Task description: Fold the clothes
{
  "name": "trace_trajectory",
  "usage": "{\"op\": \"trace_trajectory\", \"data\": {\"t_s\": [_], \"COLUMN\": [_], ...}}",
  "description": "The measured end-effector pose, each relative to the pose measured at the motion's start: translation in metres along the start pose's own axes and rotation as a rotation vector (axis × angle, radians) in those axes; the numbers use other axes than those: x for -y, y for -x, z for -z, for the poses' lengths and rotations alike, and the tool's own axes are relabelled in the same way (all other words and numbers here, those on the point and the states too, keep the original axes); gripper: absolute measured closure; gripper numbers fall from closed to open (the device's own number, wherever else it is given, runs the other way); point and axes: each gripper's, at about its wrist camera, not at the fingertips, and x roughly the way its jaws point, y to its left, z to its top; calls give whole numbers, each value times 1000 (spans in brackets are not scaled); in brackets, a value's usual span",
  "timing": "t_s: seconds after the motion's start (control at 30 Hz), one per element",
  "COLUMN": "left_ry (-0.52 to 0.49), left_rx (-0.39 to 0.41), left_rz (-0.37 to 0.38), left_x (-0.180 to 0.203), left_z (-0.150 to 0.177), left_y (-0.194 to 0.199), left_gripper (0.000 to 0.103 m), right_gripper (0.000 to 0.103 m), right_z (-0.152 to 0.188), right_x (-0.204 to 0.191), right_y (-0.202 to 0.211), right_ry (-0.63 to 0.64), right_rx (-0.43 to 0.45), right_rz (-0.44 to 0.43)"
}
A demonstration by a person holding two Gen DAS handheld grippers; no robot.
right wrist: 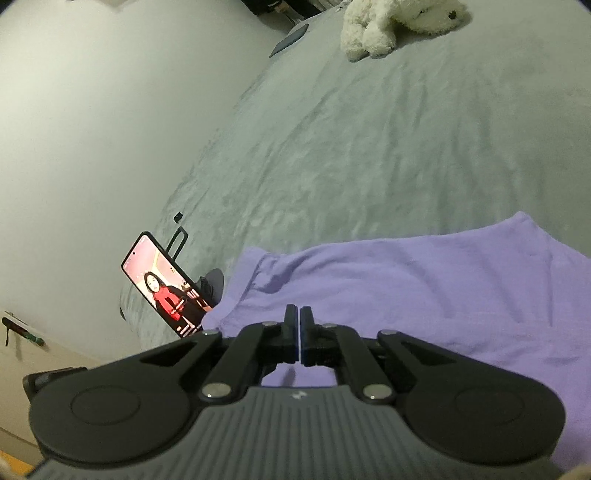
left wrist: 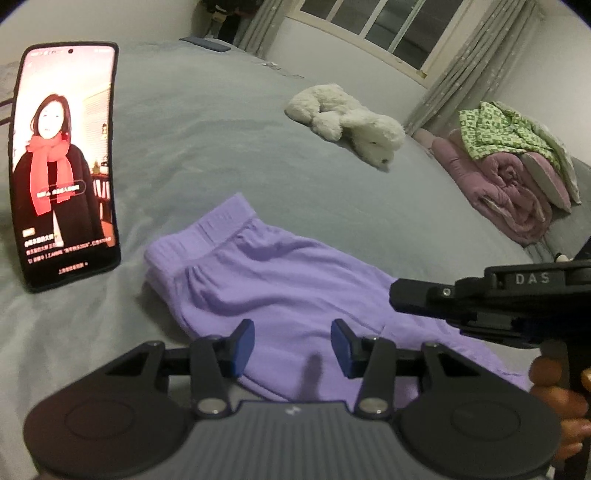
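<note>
A lilac garment [left wrist: 277, 280] with an elastic waistband [left wrist: 221, 225] lies spread on the grey bed cover [left wrist: 221, 129]. My left gripper [left wrist: 293, 334] hovers just above its near part, open, blue pads [left wrist: 243, 339] apart with nothing between them. My right gripper [left wrist: 397, 295] reaches in from the right over the same cloth, with a hand [left wrist: 554, 391] on its grip. In the right wrist view the right gripper [right wrist: 299, 314] is shut, fingers pressed together above the lilac garment [right wrist: 424, 288]. No cloth shows between them.
A lit phone [left wrist: 62, 166] [right wrist: 166, 291] stands propped on the bed, left of the garment. A white plush toy [left wrist: 347, 118] [right wrist: 388, 22] lies farther back. A rolled pink quilt [left wrist: 517, 184] with a green patterned garment [left wrist: 495, 129] on top sits at the right edge, near the curtains.
</note>
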Motion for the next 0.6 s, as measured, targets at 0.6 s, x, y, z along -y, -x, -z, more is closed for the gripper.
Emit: {"op": "trace_trajectory", "data": {"t_s": [0.6], "left_ry": [242], "left_rx": [-108], "left_rz": [220], "left_x": [-6], "left_z": [-1], "left_y": [-22], "left_gripper": [74], "right_gripper": [74], "right_z": [81], "right_x": [-26], "right_y": [7], "right_ry": [460], "right_rx": [-39], "right_rz": [194]}}
